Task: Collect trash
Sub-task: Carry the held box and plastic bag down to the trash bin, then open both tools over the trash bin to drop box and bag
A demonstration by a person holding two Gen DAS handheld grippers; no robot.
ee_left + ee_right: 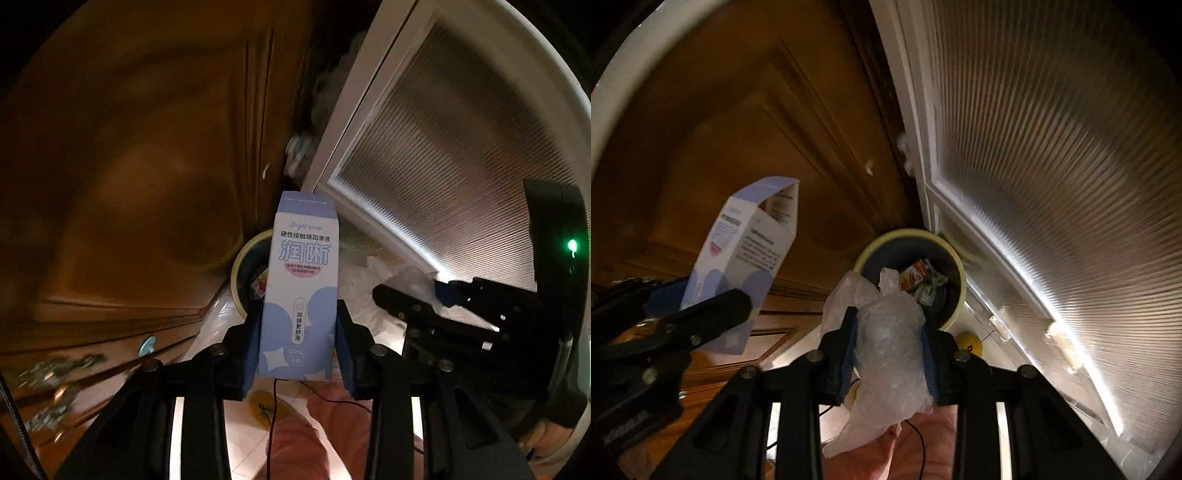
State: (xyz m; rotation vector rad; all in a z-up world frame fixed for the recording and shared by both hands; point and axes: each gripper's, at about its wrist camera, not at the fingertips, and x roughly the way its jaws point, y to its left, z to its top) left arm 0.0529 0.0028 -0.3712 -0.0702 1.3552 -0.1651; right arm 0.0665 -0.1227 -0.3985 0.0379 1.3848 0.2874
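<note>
My left gripper (298, 343) is shut on a light blue and white carton (299, 291) with Chinese print, held upright; the carton also shows in the right wrist view (738, 266), its top open. My right gripper (889, 354) is shut on a crumpled wad of clear plastic wrap (886, 354); this gripper also shows in the left wrist view (436, 314). A round bin with a pale yellow rim (956, 266) stands just ahead on the floor with wrappers inside (916, 277). In the left wrist view the bin (240, 266) is partly hidden behind the carton.
A brown wooden door (757, 129) stands to the left. A white-framed ribbed glass door (1052, 147) stands to the right. The bin sits in the corner between them. A yellow object (969, 341) lies on the pale floor beside the bin.
</note>
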